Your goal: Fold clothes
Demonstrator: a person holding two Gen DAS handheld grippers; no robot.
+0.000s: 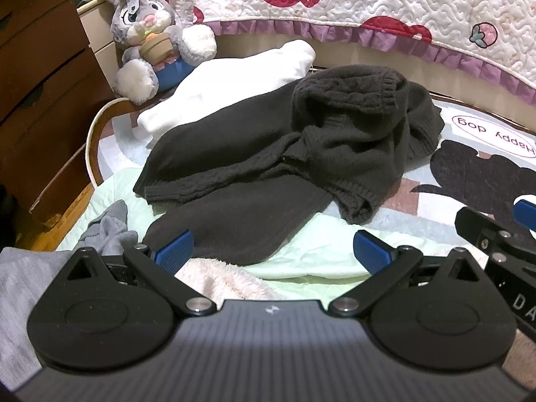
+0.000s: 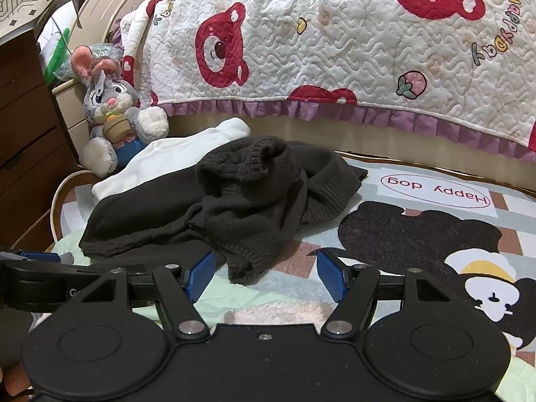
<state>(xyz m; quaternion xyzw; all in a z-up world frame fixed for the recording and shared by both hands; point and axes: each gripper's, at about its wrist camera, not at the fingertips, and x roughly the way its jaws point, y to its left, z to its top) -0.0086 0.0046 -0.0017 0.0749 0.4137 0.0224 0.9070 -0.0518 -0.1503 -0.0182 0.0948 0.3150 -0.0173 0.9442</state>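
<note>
Sweater [image 1: 268, 154], dark grey knit, lies crumpled at frame centre on the cartoon bedspread [image 2: 418, 234], ribbed hem bunched up; left gripper [image 1: 273, 251] and right gripper [image 2: 266, 276] both released, empty.

A dark knit sweater [image 1: 268, 154] lies crumpled, unfolded, on the patterned bedcover [image 1: 435, 221].

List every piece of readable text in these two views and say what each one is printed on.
"Happy dog", upside down, in a pink oval on the cartoon bed sheet.
"Happy", in coloured letters running sideways, on the bear-print quilt; a second line near its left edge is too distorted to read.
"DA", cut off by the frame edge, on the right gripper body in the left wrist view.
The tag on the plush rabbit is too small to read.
</note>
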